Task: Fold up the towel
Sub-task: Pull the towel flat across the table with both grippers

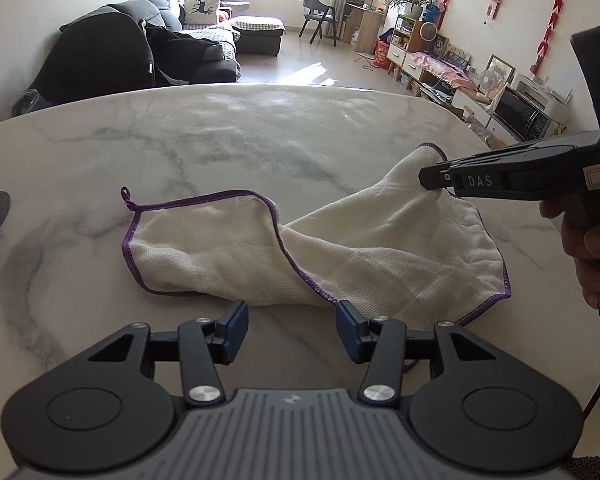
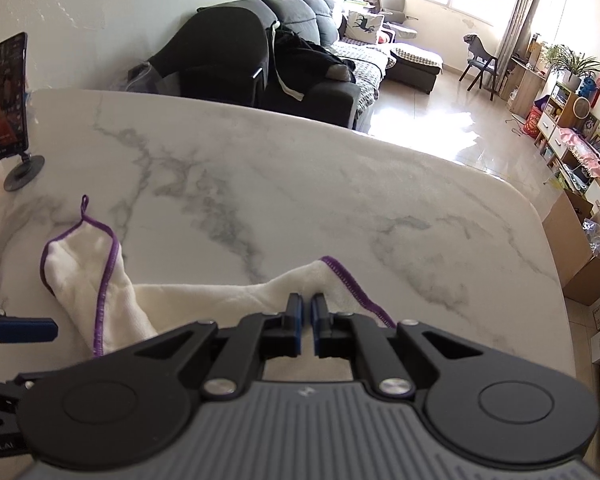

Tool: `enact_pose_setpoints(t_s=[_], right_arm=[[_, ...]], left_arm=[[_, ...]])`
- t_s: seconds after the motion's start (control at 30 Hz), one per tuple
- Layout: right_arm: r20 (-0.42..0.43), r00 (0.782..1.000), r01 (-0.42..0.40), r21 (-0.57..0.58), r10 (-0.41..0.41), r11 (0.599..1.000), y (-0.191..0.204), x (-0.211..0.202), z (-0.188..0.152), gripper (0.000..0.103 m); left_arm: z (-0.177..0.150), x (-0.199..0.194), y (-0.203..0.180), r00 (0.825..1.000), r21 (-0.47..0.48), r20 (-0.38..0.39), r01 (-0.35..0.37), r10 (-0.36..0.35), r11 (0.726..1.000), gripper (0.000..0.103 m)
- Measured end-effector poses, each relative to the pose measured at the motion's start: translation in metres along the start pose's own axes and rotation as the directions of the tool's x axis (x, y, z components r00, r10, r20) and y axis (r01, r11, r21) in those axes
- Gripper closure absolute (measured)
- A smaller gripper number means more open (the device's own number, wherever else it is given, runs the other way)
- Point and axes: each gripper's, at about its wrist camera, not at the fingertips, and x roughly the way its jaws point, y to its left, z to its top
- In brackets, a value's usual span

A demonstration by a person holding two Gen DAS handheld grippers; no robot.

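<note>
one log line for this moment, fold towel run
right gripper: shut on towel corner, lifted | left gripper: open, near edge | table

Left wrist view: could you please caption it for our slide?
Right tongs pinch the towel corner above the marble table; left tongs open.

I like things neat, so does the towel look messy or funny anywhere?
Yes. The white towel lies rumpled and twisted on the marble table, its left part flopped over itself. The right gripper pinches one corner up off the table. The left gripper is open, holding nothing. Nothing looks spilled or torn.
</note>
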Motion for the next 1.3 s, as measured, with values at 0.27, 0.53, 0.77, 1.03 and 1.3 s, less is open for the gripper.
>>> enact_pose_setpoints(t_s=[0.27, 0.53, 0.77, 1.03, 1.3], right_arm=[[-0.007, 1.000, -0.006, 0.004, 0.006, 1.000, 0.002, 0.002, -0.001, 0.097], [-0.008, 1.000, -0.008, 0.010, 0.008, 1.000, 0.002, 0.003, -0.002, 0.096], [-0.005, 1.000, -0.003, 0.028, 0.003, 1.000, -0.002, 0.003, -0.005, 0.096], [-0.001, 1.000, 0.006, 0.054, -0.006, 0.999, -0.009, 0.001, -0.009, 0.096], [0.003, 1.000, 0.020, 0.118, -0.020, 0.993, -0.022, -0.003, -0.020, 0.096]], left_arm=[[0.003, 0.012, -0.003, 0.992, -0.144, -0.097, 0.066, -0.081, 0.987, 0.050], [0.004, 0.021, -0.018, 0.980, -0.166, -0.104, 0.152, -0.171, 0.974, 0.078], [-0.001, 0.013, -0.020, 0.991, -0.118, -0.063, 0.109, -0.117, 0.987, 0.099], [-0.003, 0.003, -0.008, 0.999, -0.068, -0.037, -0.003, 0.000, 0.998, 0.099], [-0.002, -0.004, 0.016, 0.997, -0.091, -0.024, -0.080, 0.078, 0.993, 0.099]])
